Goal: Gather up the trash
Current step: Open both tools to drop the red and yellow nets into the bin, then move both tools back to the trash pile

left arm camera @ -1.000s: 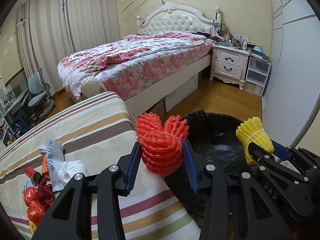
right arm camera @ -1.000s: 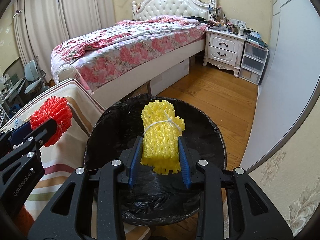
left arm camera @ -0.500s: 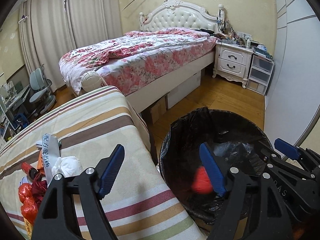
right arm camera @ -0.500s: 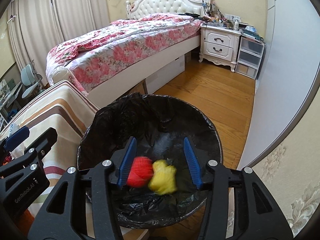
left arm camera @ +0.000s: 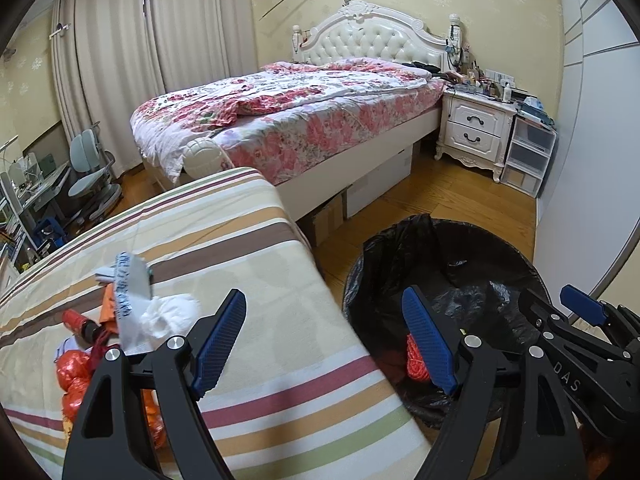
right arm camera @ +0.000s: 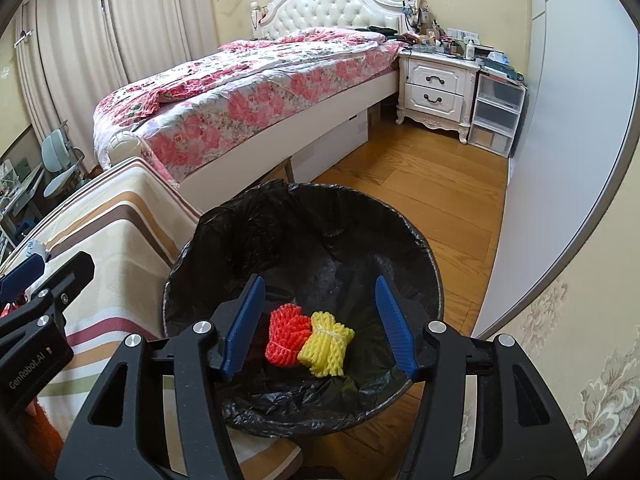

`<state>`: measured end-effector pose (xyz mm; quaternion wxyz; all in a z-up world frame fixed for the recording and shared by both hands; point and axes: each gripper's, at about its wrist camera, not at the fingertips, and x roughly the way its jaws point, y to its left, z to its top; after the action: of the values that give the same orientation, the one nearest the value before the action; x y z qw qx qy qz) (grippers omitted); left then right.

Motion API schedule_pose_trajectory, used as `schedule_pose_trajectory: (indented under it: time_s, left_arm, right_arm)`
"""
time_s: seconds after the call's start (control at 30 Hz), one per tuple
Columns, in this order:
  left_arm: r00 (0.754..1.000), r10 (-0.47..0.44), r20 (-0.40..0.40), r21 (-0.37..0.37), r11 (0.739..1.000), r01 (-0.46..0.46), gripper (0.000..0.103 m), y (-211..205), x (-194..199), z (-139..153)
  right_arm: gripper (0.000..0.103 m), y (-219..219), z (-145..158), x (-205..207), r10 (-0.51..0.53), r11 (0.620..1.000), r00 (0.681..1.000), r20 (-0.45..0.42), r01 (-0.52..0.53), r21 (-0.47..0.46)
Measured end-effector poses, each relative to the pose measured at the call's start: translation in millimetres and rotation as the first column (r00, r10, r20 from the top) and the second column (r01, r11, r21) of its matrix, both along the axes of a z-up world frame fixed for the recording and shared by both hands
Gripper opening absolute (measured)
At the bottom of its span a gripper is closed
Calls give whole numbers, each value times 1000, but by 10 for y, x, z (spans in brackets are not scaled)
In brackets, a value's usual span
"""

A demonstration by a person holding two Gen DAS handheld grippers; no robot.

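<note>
Left gripper point(left arm camera: 324, 344): jaws spread wide, just been opening, nothing between the pads, hanging over the right edge of the striped tabletop point(left arm camera: 248, 264) and the near-left rim of the bin point(left arm camera: 440, 236). Right gripper point(right arm camera: 318, 324): jaws parted about halfway, just been opening, empty, hanging above the bin's open mouth. No pad touching anything.

Red foam net point(right arm camera: 287, 336) and yellow foam net point(right arm camera: 327, 342) lying on the bin bottom, on the black liner point(right arm camera: 256, 232), touching side by side, red on the left. In the left wrist view only a sliver of the red net showing beside the right finger; yellow net hidden there.

More trash near the tabletop's left edge: white crumpled tissue point(left arm camera: 168, 316), printed wrapper strip point(left arm camera: 130, 292), red-orange plastic scraps point(left arm camera: 74, 376). Pile partly covered by the left gripper's frame and cut off at the picture border; individual pieces hard to separate. Wrapper print unreadable.

Bin's near rim hidden behind gripper frames in both views. Right gripper's lower body cut off at the left wrist view's right border.
</note>
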<state>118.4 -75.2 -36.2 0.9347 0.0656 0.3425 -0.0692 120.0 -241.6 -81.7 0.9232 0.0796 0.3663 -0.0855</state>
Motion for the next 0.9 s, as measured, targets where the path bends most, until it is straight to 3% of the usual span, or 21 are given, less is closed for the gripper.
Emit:
schedule_pose_trajectory:
  time_s: [0.4,0.9]
  left_arm:
    - [994,114,3,9,993,-114,78,683,-367,118]
    - [954,301,-2,23,953,-301,78,1601,-772,99]
  right_arm:
    - [57,579,68,-212,115,993,993,-1,-115,4]
    - [58,1332,108,-469,264,964,964,3,-264,-9]
